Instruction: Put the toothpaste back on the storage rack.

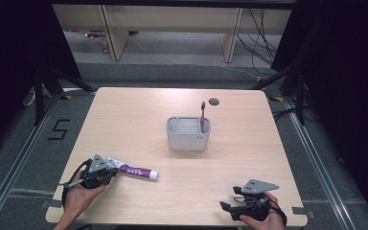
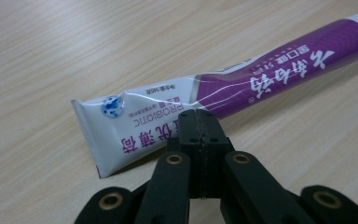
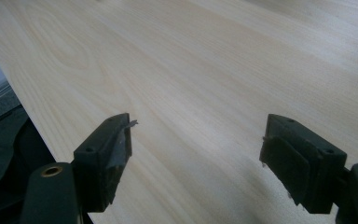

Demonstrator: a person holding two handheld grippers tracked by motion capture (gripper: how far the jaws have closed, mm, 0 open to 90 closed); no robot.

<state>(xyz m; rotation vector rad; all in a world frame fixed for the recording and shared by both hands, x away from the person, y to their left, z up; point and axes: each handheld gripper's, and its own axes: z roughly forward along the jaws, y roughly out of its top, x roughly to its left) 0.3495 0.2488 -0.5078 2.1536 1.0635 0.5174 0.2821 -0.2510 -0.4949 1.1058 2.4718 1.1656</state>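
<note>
Purple-and-white toothpaste tube (image 2: 223,88), cap end cropped, behind the closed left gripper (image 2: 200,122).

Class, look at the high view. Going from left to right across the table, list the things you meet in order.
Left hand-held gripper → toothpaste tube → grey holder → toothbrush standing in the holder's right end → right hand-held gripper.
</note>
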